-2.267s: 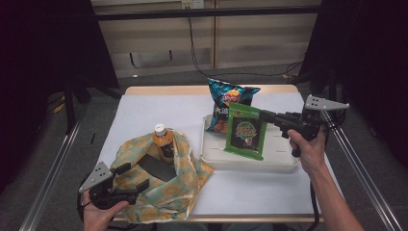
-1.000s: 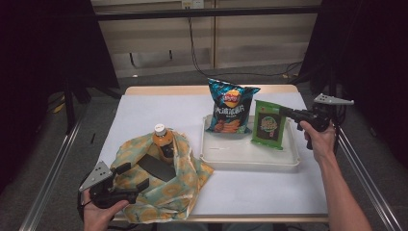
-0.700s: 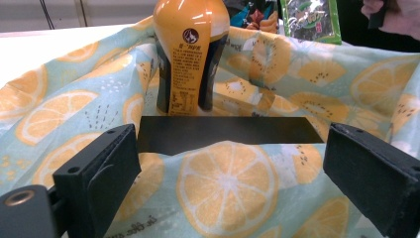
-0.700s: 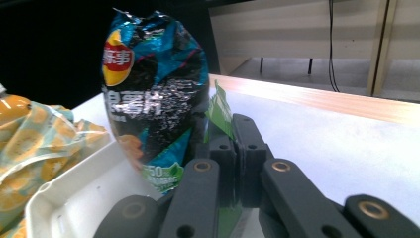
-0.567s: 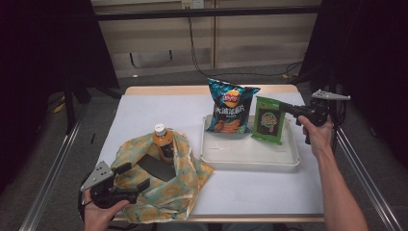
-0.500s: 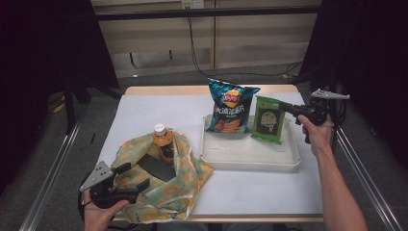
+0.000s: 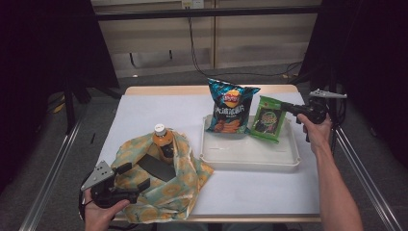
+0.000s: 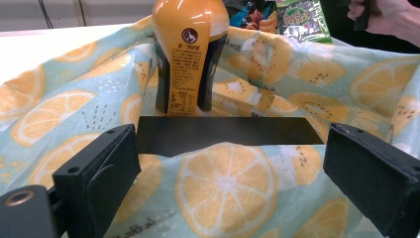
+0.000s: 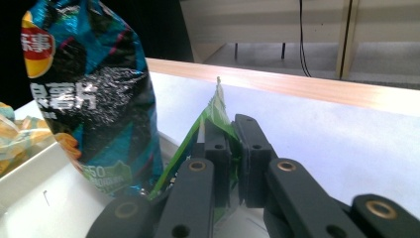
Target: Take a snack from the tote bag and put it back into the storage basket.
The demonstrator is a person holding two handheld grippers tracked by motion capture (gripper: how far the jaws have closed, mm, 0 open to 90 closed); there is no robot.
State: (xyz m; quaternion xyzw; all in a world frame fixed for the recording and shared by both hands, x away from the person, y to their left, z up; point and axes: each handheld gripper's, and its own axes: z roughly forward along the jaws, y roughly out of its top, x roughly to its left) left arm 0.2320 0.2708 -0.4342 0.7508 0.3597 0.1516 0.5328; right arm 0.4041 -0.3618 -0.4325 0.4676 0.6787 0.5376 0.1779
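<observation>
My right gripper (image 7: 286,107) (image 9: 231,144) is shut on the top edge of a green snack packet (image 7: 267,118) (image 9: 210,116), which stands in the white tray (image 7: 250,159) beside a blue chip bag (image 7: 229,106) (image 9: 84,94). An orange drink bottle (image 7: 162,140) (image 8: 188,52) stands upright inside a fruit-print cloth bag (image 7: 187,185) (image 8: 223,183) at the near left. My left gripper (image 7: 131,176) (image 8: 228,173) is open at the bag's near edge, one jaw on each side of the rim, with a dark flat panel (image 8: 223,135) in the bag's mouth ahead.
The table has a white cover (image 7: 154,110) with bare room at the far left and near right. A wooden edge (image 7: 163,89) runs along the far side. Metal rails (image 7: 356,168) flank the table. A person's hand (image 8: 391,15) shows beyond the bag.
My right gripper has carried the green packet from the tray's middle front to its far right corner, beside the chip bag. The left gripper has stayed put.
</observation>
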